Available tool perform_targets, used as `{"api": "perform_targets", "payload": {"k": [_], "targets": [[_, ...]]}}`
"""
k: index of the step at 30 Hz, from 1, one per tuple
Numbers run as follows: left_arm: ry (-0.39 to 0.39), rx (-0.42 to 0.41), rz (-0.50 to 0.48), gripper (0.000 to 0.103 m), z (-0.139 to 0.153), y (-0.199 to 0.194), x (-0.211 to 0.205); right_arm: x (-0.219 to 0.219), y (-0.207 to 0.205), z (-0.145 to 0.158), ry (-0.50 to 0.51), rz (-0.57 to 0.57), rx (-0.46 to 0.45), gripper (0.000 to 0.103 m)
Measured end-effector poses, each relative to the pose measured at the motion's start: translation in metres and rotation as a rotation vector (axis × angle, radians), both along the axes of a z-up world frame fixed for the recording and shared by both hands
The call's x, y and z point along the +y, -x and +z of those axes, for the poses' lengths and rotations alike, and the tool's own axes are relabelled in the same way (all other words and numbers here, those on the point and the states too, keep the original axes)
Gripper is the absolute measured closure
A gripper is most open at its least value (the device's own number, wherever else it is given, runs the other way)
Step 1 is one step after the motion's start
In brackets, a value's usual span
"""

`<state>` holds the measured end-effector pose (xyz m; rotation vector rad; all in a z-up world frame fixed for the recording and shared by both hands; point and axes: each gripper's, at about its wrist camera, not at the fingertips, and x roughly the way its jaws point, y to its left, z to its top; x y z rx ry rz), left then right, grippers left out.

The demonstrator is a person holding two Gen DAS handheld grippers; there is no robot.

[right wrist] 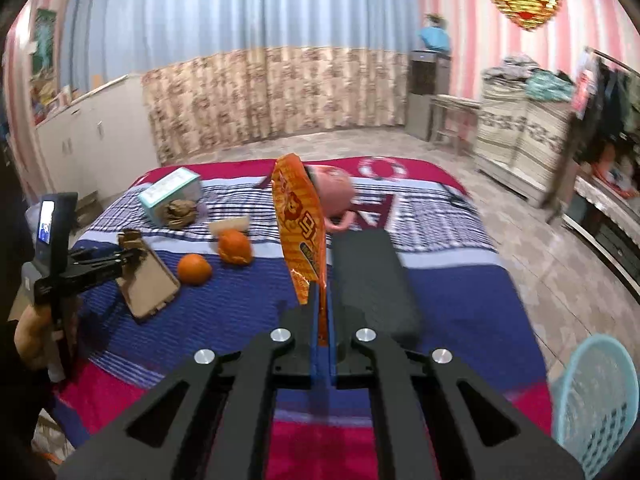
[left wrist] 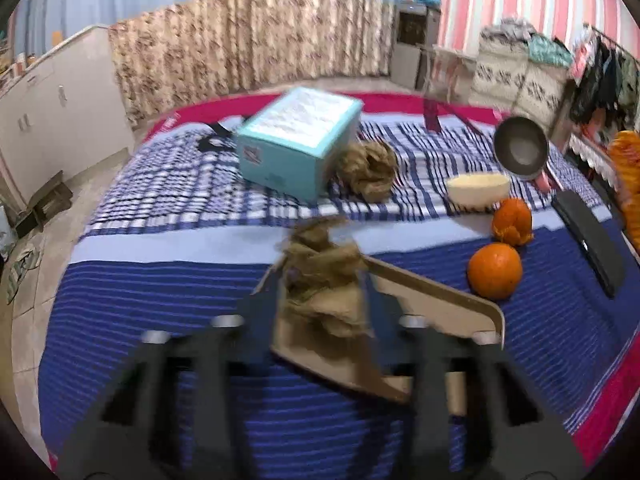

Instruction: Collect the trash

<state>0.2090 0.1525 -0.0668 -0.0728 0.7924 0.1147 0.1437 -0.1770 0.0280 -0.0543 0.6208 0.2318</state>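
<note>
Left wrist view: left gripper [left wrist: 324, 280], centre-bottom of frame, is clamped on a crumpled brown paper wad [left wrist: 320, 280] just above a tan tray [left wrist: 440, 300] on the blue striped bedspread [left wrist: 160, 300]. Orange [left wrist: 495, 270] and peel [left wrist: 513, 222] sit mid-right; teal box [left wrist: 298, 140] upper centre.

Right wrist view: right gripper [right wrist: 321, 300], centre, pinches an orange snack wrapper [right wrist: 300, 220] upright, held above the bedspread. Blue basket [right wrist: 596, 400] at lower right, on the floor.
</note>
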Motion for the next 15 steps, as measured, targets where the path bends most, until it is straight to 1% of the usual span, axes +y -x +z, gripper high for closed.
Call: {"api": "perform_targets", "payload": {"k": [3,8,10,12,15], "targets": [[-0.037,-0.038,0.004,0.069,0.003,0.005,-0.005,-0.021,0.009,-0.003,0.007,-0.06,-0.008,0.099],[-0.053,-0.095,-0.008,0.069,0.027,0.018,-0.018,-0.053,0.019,-0.003,-0.037,-0.126,-0.03,0.099],[-0.063,-0.121,-0.021,0.069,0.04,0.023,-0.034,-0.067,0.022,-0.003,-0.054,-0.151,-0.042,0.099],[-0.056,-0.143,-0.052,0.069,0.052,0.027,-0.056,-0.079,0.023,-0.004,-0.069,-0.172,-0.043,0.099],[-0.051,-0.172,-0.104,0.069,0.061,0.03,-0.092,-0.095,0.027,-0.006,-0.058,-0.213,-0.053,0.099]]}}
